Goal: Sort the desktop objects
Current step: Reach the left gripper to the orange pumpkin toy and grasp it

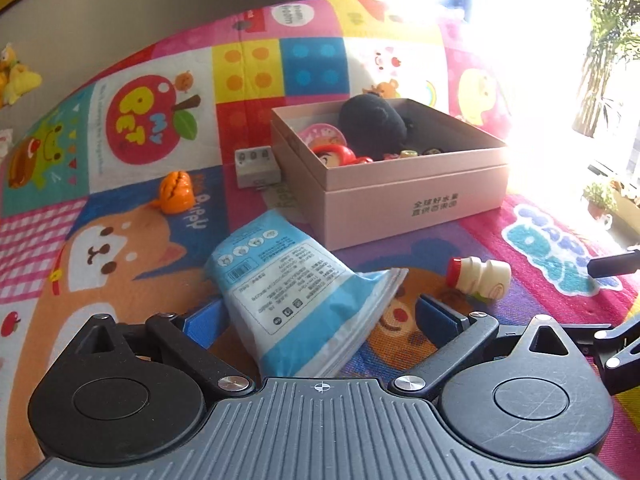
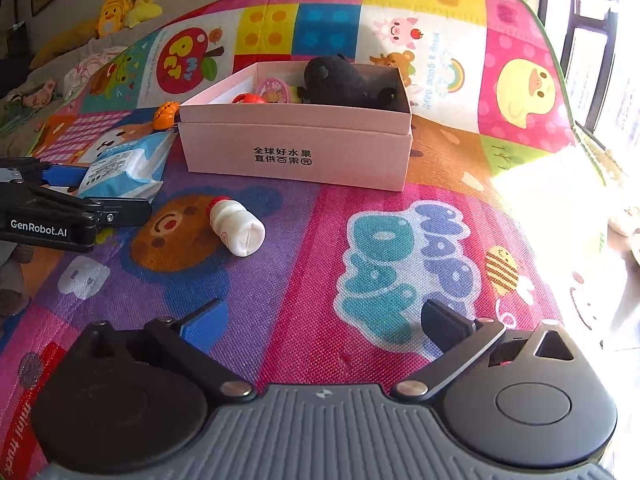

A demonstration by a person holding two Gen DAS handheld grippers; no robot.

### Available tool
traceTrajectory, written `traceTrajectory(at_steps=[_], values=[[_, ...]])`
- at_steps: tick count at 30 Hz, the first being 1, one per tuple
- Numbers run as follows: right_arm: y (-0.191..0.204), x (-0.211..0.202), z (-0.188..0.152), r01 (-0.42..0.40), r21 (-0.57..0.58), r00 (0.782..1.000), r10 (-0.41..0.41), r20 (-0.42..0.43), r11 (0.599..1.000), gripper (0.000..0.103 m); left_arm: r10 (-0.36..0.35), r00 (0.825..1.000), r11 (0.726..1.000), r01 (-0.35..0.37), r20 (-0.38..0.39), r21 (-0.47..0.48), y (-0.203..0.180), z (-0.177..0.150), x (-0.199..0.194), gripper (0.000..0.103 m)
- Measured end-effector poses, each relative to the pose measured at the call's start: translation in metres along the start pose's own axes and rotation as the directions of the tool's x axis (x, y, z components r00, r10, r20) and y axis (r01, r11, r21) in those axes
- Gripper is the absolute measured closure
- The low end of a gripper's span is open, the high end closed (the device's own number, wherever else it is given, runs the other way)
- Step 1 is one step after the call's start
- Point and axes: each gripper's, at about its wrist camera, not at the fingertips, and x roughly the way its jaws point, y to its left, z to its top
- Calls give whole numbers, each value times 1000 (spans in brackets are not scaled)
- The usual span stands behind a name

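The left gripper [image 1: 320,312] has its fingers wide around the soft blue wipes pack [image 1: 296,292] just in front of the pink box [image 1: 400,196], not squeezing yet, so it could slip out, while the right gripper [image 2: 320,320] is wide open and empty.

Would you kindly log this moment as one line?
left gripper: around tissue pack | right gripper: open, empty | bottle: on mat | box: partly filled
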Motion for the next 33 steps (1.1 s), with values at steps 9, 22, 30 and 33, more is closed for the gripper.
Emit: traceTrajectory(at_steps=[9,22,30,33], values=[[1,3,-2,-8,1,1000,8,-25,1000,0,-167,986,985,166,17,55,-15,3,-27,1],[7,1,-3,23,9,1000,-23,-21,1000,0,199,979,961,-185,49,-205,94,45,31,9],[8,2,-4,26,9,1000,-25,-19,1000,0,287,957,935,-289,-37,-207,134,77,121,24],[8,2,-4,25,9,1000,-25,-18,1000,0,280,958,933,-286,-60,-220,138,83,133,44]])
